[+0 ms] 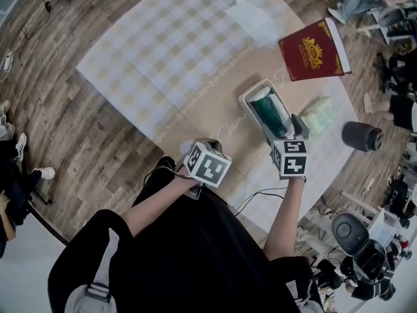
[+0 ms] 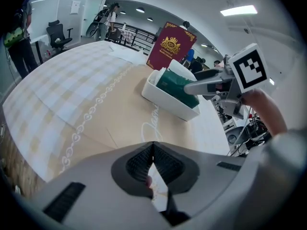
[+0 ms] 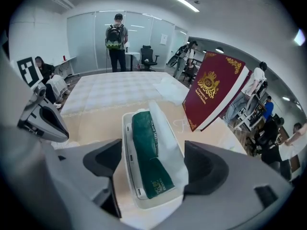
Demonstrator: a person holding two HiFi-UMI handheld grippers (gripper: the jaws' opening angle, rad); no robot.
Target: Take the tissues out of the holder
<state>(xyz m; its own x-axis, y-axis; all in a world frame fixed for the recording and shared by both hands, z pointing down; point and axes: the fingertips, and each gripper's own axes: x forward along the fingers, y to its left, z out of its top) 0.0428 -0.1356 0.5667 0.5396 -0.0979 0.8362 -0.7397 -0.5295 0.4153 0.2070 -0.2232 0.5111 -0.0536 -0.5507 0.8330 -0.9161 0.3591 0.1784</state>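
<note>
A white rectangular holder (image 1: 246,98) lies on the tan runner, and a dark green tissue pack (image 1: 270,113) fills it. In the right gripper view the holder's rim (image 3: 128,176) and the green pack (image 3: 148,152) sit straight ahead, with a white sheet (image 3: 169,135) along the pack's right side. My right gripper (image 1: 287,130) is at the holder's near end and open, one jaw on each side, neither pressing on it. My left gripper (image 1: 207,150) hovers over the runner to the holder's left, shut with nothing in it (image 2: 152,158).
A red book (image 1: 313,49) stands propped behind the holder. A pale green tissue pack (image 1: 319,115) lies just right of it, and a dark cylinder (image 1: 361,135) is beyond the table's right edge. Crumpled white sheets (image 1: 251,12) lie at the far end. People and chairs surround the table.
</note>
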